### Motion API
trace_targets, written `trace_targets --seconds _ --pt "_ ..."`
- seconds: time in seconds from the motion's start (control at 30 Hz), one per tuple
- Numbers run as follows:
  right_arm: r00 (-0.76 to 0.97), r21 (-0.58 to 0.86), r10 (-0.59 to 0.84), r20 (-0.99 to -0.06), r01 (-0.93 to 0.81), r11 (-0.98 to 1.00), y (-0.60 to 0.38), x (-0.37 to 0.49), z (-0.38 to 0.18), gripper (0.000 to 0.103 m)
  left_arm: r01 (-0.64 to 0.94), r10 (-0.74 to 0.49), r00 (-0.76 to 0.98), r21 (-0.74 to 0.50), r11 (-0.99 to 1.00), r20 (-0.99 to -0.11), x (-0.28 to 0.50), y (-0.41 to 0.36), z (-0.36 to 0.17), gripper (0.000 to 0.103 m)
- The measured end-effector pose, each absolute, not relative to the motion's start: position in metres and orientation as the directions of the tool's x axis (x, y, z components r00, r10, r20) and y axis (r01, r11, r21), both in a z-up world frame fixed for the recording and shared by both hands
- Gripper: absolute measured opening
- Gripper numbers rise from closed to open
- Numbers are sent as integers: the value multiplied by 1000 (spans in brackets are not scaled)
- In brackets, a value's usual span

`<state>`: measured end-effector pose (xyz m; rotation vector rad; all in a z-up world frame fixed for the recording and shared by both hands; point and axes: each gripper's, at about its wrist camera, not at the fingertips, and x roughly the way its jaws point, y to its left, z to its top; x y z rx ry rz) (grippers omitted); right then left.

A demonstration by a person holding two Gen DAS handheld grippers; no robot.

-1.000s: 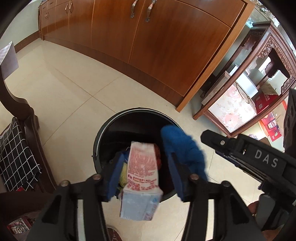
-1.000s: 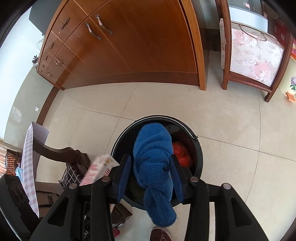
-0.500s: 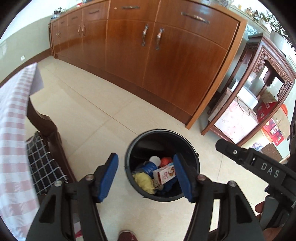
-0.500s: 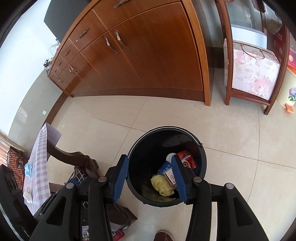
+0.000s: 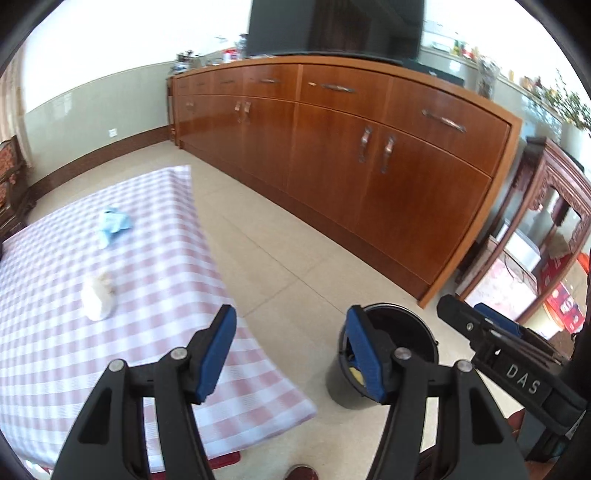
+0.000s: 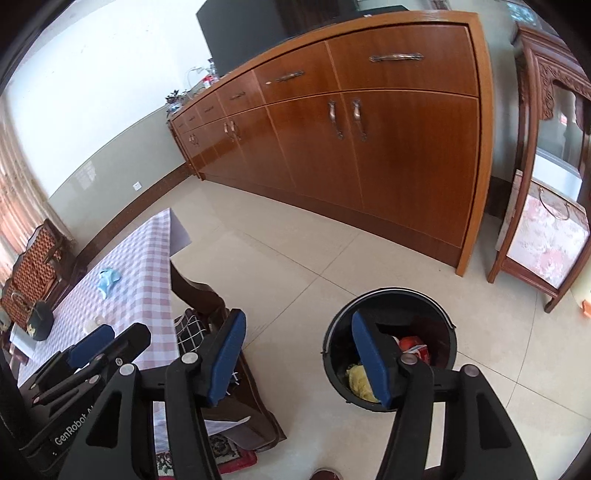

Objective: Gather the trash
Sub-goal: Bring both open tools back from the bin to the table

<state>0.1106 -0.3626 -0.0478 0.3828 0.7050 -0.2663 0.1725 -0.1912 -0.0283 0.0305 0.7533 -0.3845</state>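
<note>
So both were empty here; the left gripper [image 5: 291, 350] had its blue pads spread wide with nothing between them, and the right gripper [image 6: 297, 356] looked the same, jaws wide apart and holding zilch.

Closest thing under them was the black trash bin [image 6: 334, 325] on the tiled floor [image 6: 295, 258]; from the right wrist view it sat just behind the right-hand pad, and you could see a yellow crumpled thing [image 6: 356, 378] and a red packet [image 6: 415, 349] down inside it; from the left wrist view the bin [image 5: 413, 325] peeked out from behind the right-hand pad too, contents mostly hidden.

Off to the left was the table [image 5: 166, 258] with its pink checked cloth; a white crumpled wad [image 5: 98, 297] lay on it closer in, and a light blue wrapper [image 5: 114, 223] lay further back, well apart from the wad; both were kinda blurry so I couldn't tell exactly what they were. The right wrist view also caught a small black object [image 6: 38, 321] near the far left edge of the table, and a wooden chair [image 6: 201, 295] with a checked cushion tucked beside it.

Furthest back was the long wooden sideboard [image 5: 369, 166] along the wall, a dark screen [image 5: 332, 26] sitting on top, and a carved wooden cabinet [image 6: 546, 147] off to the right.
</note>
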Motion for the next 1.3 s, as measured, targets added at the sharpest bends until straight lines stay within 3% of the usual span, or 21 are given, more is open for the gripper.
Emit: trace_targets --seconds 0.53,1.17,1.3 --pt "763 163 29 -646 101 981 -224 177 -37 63 32 -83 740 -88 996 -668 200 -55 -43 63" --pt "727 180 93 -681 43 983 -182 245 -63 63 18 -98 671 -116 993 -735 255 -49 -84 63" --pt "720 177 92 -688 44 983 -180 257 -67 63 6 -93 660 -119 993 -746 261 -48 -92 49"
